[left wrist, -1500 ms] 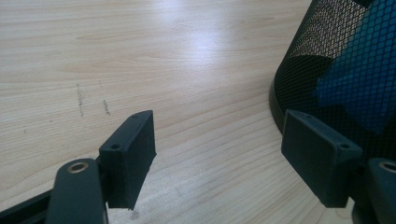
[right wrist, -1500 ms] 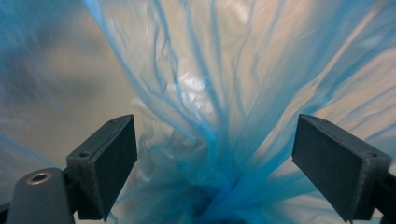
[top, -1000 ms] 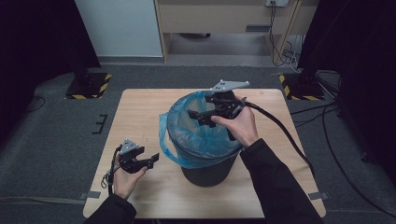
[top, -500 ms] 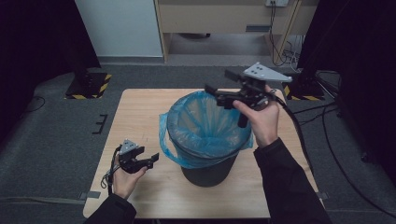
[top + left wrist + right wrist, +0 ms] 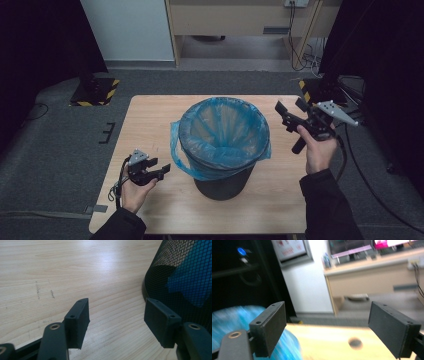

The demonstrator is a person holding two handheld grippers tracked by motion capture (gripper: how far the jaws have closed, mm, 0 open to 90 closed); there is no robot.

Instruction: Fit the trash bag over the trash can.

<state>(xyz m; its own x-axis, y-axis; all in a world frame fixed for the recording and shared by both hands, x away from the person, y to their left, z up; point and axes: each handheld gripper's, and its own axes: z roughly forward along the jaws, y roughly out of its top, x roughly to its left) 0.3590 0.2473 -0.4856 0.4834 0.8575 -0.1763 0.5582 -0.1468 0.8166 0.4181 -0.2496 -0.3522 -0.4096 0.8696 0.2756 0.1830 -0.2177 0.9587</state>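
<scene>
Bin and liner are seen from the high view near the middle of the wooden table: a black mesh bin is lined with a blue bag whose edge is folded over the rim. The left gripper is held low at the bin's left, near the hanging blue skirt but apart from it, with nothing between its jaws. The right gripper is held up at the bin's right, spread and empty, well clear of the rim.

In the left gripper view, the left gripper is seen unclenched over bare wood, though its jaws have just been closing somewhat with nothing between them. The mesh wall stands just beside the right-hand pad. If that closing were carried on here, no plastic would be caught, or the mesh could be nudged and the light bin shifted.

In the right gripper view, the right gripper is seen released, and the bag is blurred at the lower left. A hasty return toward the rim could drag the fold off it.
</scene>
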